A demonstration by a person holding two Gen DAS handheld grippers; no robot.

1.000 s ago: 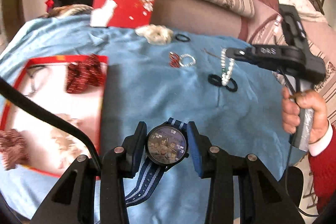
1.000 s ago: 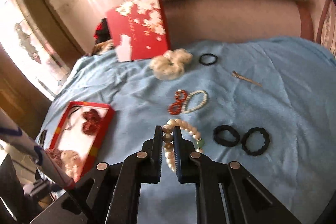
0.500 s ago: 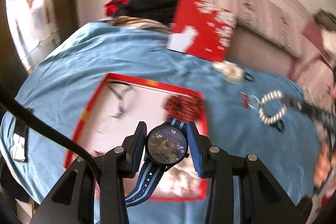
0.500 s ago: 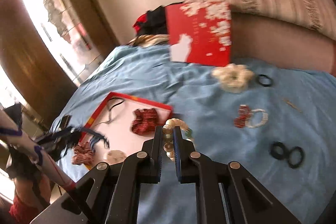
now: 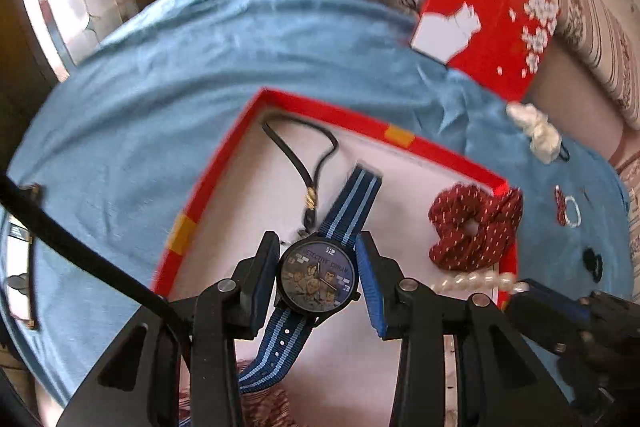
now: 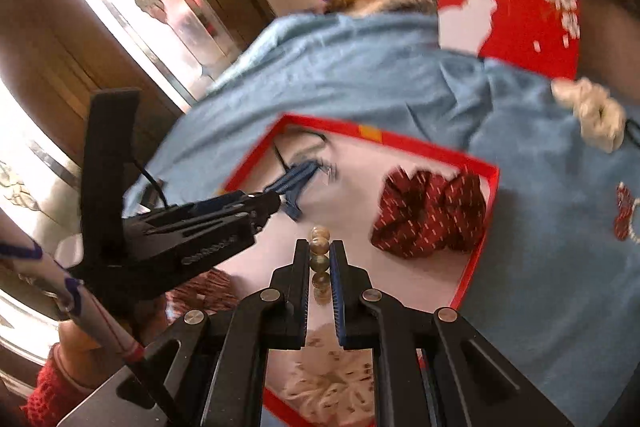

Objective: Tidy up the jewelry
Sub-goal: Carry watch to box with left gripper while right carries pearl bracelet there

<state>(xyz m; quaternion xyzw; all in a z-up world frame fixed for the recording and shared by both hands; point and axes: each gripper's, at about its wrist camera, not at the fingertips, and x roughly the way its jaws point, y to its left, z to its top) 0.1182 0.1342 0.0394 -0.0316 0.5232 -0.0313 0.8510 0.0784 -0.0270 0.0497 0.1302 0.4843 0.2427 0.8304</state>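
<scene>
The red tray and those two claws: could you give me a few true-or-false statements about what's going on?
1. The left claw grips a watch by its case. True.
2. The right claw is empty. False: it pinches a pearl bracelet.
3. A dark red scrunchie lies in the red tray. True.
4. The watch strap is plain black. False: it is striped blue.
5. Both claws are over the tray. True.
</scene>
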